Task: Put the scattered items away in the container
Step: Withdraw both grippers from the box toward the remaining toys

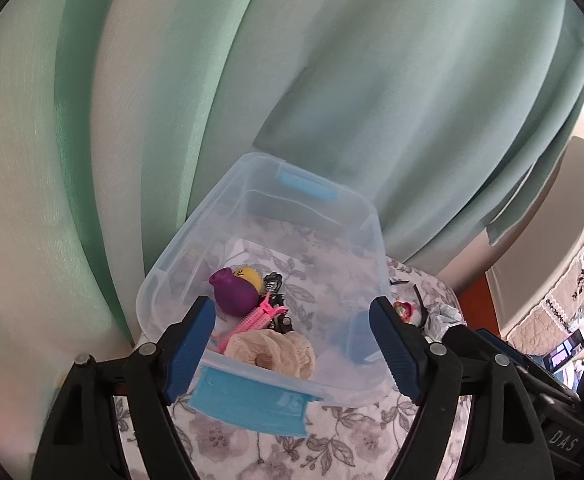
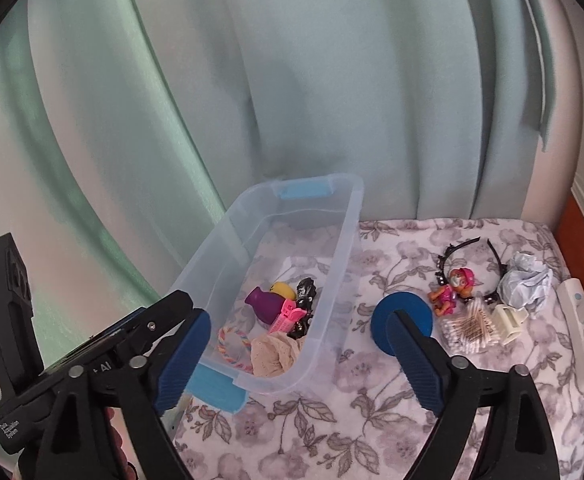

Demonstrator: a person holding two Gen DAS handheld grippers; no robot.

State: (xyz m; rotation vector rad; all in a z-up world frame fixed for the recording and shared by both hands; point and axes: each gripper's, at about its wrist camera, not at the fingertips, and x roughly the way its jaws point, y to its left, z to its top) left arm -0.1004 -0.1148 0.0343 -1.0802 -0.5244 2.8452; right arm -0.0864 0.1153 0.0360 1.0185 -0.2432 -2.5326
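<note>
Left wrist view: the left tongs (image 1: 292, 344) stood wide, holding nothing, their two blue fingers (image 1: 190, 344) straddling the near end of one clear bin (image 1: 164, 276) on the floral tabletop (image 1: 343, 440). The bin had two blue latches, one at the near end (image 1: 252, 402) and one at the far end (image 1: 307, 186). Inside, toward 7 o'clock of the bin floor, lay one purple toy (image 1: 236, 294), one yellow ball (image 1: 252, 276) touching it, one pink clip (image 1: 258, 316), one black clip (image 1: 274, 282) and one cream scrunchie (image 1: 276, 350). Green curtain (image 1: 351, 80) filled the background.

Right wrist view: the right tongs (image 2: 299, 352) were also wide and empty. The bin (image 2: 331, 280) sat at 11 o'clock from them, holding those same pieces plus one rainbow ring (image 2: 234, 348). Outside it, on the tabletop (image 2: 371, 420) toward 2 o'clock, lay one blue disc (image 2: 401, 310) partly behind the right finger, one pink figure (image 2: 449, 290), two black headbands (image 2: 457, 250), one pack of cotton swabs (image 2: 467, 330) touching one white clip (image 2: 507, 322), and one crumpled paper (image 2: 525, 282). The other gripper's black body (image 2: 92, 356) showed at 9 o'clock.
</note>
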